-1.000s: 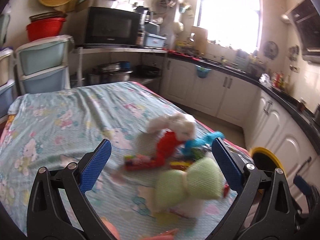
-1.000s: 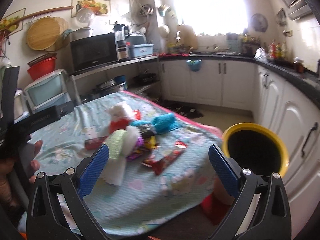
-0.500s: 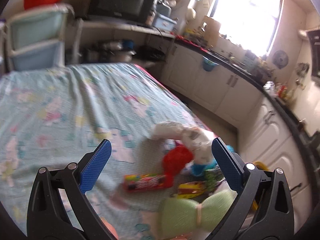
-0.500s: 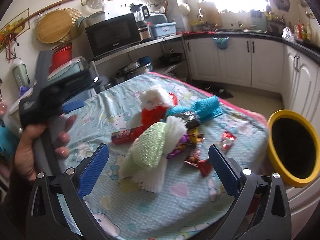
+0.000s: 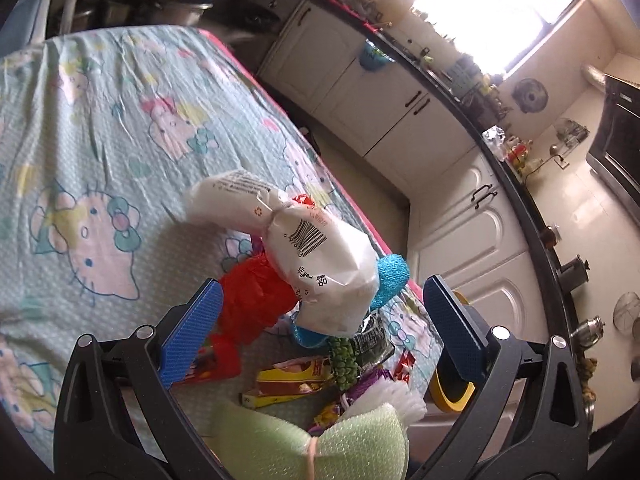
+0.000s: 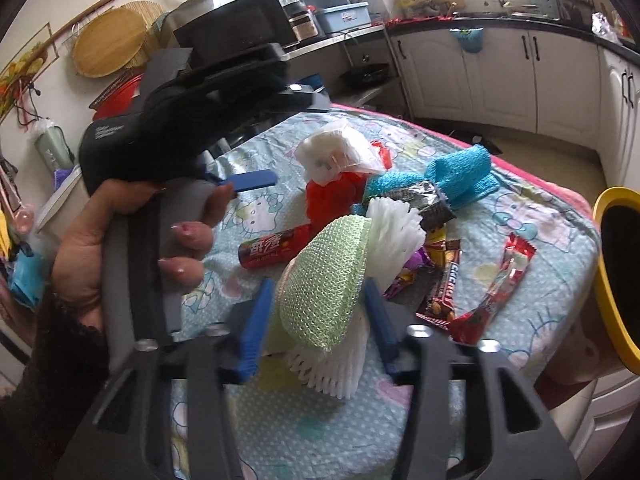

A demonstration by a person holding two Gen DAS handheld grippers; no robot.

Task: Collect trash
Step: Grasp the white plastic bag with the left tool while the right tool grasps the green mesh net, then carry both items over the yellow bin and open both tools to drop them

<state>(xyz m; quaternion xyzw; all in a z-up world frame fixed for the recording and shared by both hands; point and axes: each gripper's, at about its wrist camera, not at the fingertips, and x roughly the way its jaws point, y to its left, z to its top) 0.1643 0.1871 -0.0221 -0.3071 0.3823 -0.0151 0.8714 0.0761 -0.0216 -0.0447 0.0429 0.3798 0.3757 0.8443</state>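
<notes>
A pile of trash lies on the cartoon-print tablecloth (image 5: 100, 140). My left gripper (image 5: 320, 292) is open, with a white plastic bag (image 5: 320, 256) and a red net (image 5: 256, 300) in the gap; its pads touch neither. My right gripper (image 6: 318, 286) is closing on a green foam net (image 6: 324, 288), and both blue pads meet its sides. A white foam net (image 6: 394, 228) lies under and behind it. A red tube (image 6: 276, 248), a blue net (image 6: 460, 176) and snack wrappers (image 6: 444, 284) lie around. The yellow-rimmed bin (image 6: 616, 280) stands off the table's right end.
A hand (image 6: 120, 240) holds the left gripper at the left of the right wrist view. White cabinets (image 5: 452, 248) and a dark counter run along the far side. A microwave (image 6: 240, 28) and storage sit behind the table.
My left gripper moved forward and down over the pile, still open. My right gripper dropped onto the green foam net, and its jaws went from wide to narrow around it.
</notes>
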